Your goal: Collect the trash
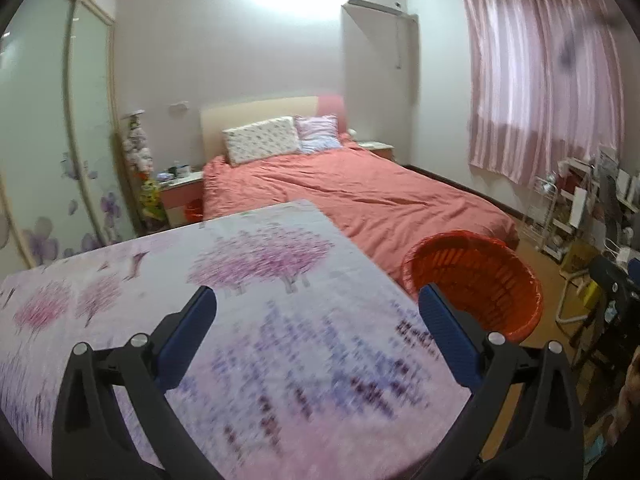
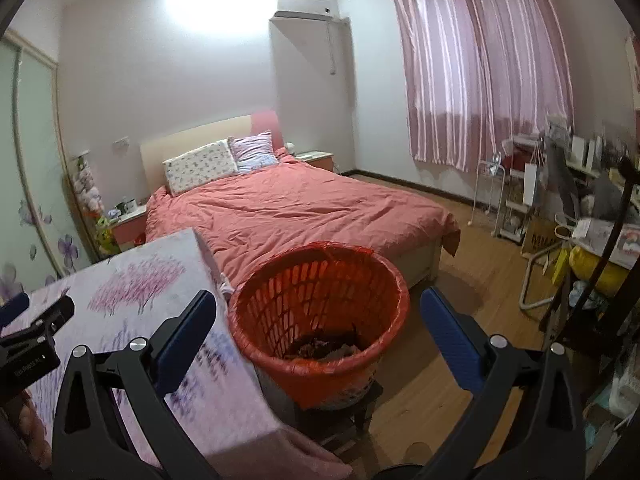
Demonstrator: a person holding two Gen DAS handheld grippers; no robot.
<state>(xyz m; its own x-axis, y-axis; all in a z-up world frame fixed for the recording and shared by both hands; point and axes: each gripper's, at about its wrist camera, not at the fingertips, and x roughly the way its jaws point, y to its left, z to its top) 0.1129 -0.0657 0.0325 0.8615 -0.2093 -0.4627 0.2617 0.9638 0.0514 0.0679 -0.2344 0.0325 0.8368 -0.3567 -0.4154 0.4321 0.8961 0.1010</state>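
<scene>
Bed [image 2: 304, 208] with salmon cover at the back, table [image 1: 248, 320] in blossom-print cloth nearer, orange bin [image 2: 320, 312] just beside its corner with dark trash [image 2: 324, 350] inside, left gripper [image 1: 318, 312] spread empty over table, right gripper [image 2: 318, 316] spread empty before bin

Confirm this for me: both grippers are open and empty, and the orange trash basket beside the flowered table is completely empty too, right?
Not quite. The orange trash basket is not empty: the right wrist view shows dark crumpled trash at its bottom. The rest holds: the left gripper and right gripper stand open with nothing between their fingers, and the basket sits beside the flowered table.
</scene>
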